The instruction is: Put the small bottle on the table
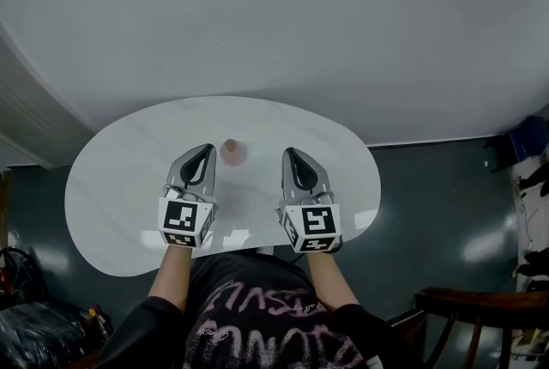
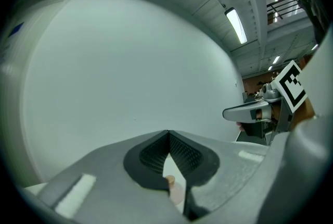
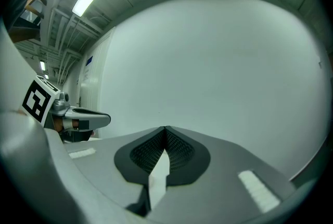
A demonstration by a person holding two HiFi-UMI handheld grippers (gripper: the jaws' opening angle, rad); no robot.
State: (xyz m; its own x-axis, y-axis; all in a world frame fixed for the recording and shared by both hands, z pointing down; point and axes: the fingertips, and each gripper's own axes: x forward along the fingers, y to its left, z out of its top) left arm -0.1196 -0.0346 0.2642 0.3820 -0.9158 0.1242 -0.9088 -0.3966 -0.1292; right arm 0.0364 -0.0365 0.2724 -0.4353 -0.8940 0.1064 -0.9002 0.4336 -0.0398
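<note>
On 1 white oval table (image 1: 111,187): 1 small bottle (image 1: 232,152), upright, between 2 grippers, level with their tips and nearer the left one. Left gripper (image 1: 206,150) with fingers (image 2: 151,158) pressed together at the tips, pinching nothing; right gripper (image 1: 290,153) likewise, fingers (image 3: 182,152) closed on nothing. Wide bare table outside both grippers, a narrower strip beyond the bottle to the far edge, near edge just behind the 2 marker cubes.
</note>
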